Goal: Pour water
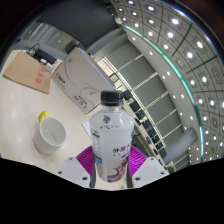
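Note:
A clear plastic water bottle [110, 135] with a black cap and a white, pink-printed label stands upright between my fingers. My gripper [111, 162] is shut on the bottle, with a magenta pad pressing on each side of its label. A white cup [52, 133] with a yellow object at its rim sits on the white table [25, 105], to the left of the bottle and slightly beyond the fingers. The bottle's base is hidden behind the gripper body.
A white chair back [85, 75] stands beyond the bottle. A tan cardboard sheet [28, 72] lies farther off on the table to the left. To the right a ceiling with rows of lights and a railing tilts across the view.

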### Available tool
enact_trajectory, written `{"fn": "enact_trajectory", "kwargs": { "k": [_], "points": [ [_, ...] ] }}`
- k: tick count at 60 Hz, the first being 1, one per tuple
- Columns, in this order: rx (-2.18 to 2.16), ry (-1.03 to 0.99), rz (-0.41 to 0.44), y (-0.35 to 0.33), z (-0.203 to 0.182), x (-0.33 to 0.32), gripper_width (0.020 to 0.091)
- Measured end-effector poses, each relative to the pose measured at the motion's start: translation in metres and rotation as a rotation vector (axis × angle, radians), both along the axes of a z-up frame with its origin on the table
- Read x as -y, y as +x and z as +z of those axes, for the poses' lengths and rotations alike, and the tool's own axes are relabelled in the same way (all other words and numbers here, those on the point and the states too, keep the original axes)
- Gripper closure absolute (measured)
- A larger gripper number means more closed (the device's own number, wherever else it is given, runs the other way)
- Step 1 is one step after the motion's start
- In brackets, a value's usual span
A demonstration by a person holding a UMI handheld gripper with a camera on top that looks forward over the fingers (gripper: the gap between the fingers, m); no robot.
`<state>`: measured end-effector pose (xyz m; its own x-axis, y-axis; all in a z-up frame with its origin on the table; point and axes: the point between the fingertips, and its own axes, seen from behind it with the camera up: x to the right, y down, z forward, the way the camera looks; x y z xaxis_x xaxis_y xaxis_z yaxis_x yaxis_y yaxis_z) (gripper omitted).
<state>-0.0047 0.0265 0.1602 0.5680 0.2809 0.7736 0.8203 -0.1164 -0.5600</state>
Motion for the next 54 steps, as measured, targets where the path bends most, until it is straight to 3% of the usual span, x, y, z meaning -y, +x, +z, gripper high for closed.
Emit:
{"fn": "enact_trajectory", "kwargs": {
  "k": [17,32,42,44,47,50,54],
  "points": [
    [-0.584,-0.193,-0.082,0.015,-0.06,0.013,0.0684],
    [-0.79,-0.241,-0.161,0.03,-0.112,0.013,0.0665],
    [-0.874,-0.237,-0.176,0.037,-0.118,0.019,0.0532],
    [-0.872,-0.265,-0.197,0.038,-0.123,0.022,0.0441],
    [-0.867,-0.303,-0.226,0.041,-0.13,0.027,0.0228],
    [-0.864,-0.324,-0.255,0.046,-0.131,0.033,0.0273],
    [-0.858,-0.337,-0.296,0.051,-0.125,0.043,0.0236]
  ]
}}
